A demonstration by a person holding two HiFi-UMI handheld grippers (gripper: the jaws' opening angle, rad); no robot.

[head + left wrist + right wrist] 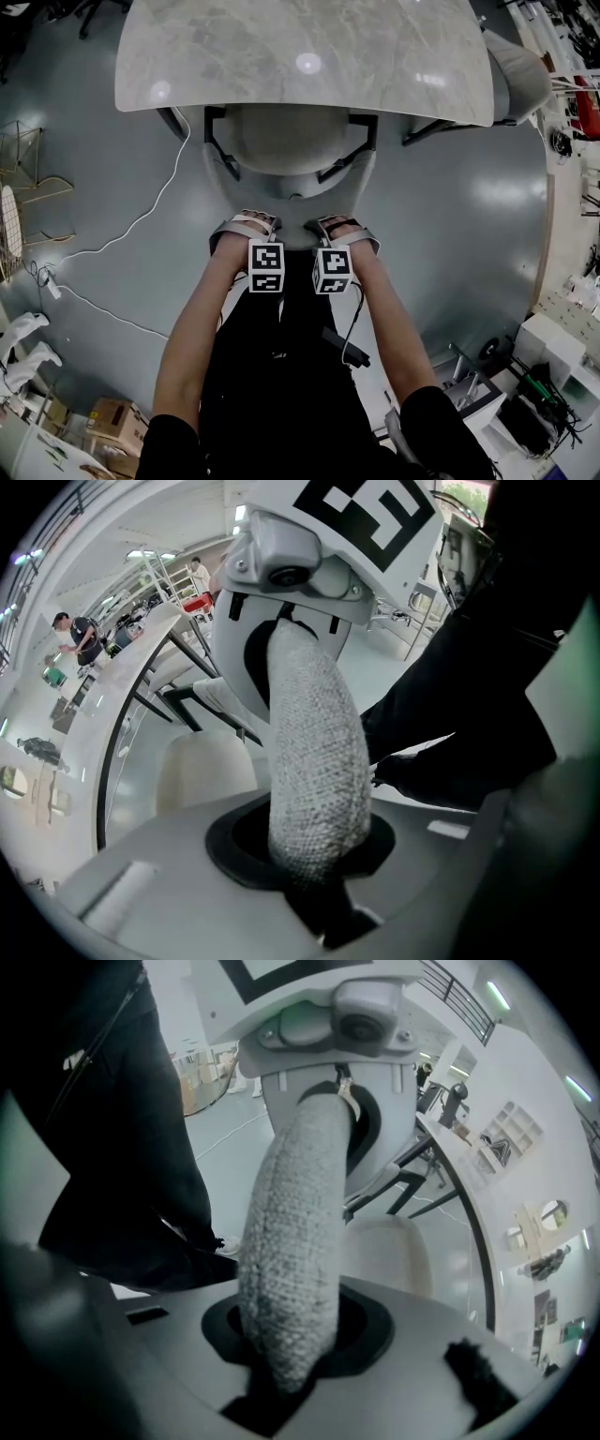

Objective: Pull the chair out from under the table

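Note:
The chair (286, 141) has a pale seat that lies partly under the marble table (300, 56), with black legs at both sides. Its woven grey back rim (309, 761) runs between the jaws in both gripper views. My left gripper (246, 230) is shut on the rim's left part, my right gripper (342, 230) on its right part, close together. In the left gripper view my left gripper (314, 874) clamps the rim and the right gripper (300, 583) shows across it. In the right gripper view my right gripper (291, 1363) clamps the rim (291, 1241), beside the seat (389, 1255).
A second chair (520, 80) stands at the table's right end. A white cable (141, 225) trails over the grey floor at left, near a wire rack (23, 187). Cardboard boxes (112, 422) sit at lower left, cluttered equipment (525, 394) at lower right. People (80, 635) stand far off.

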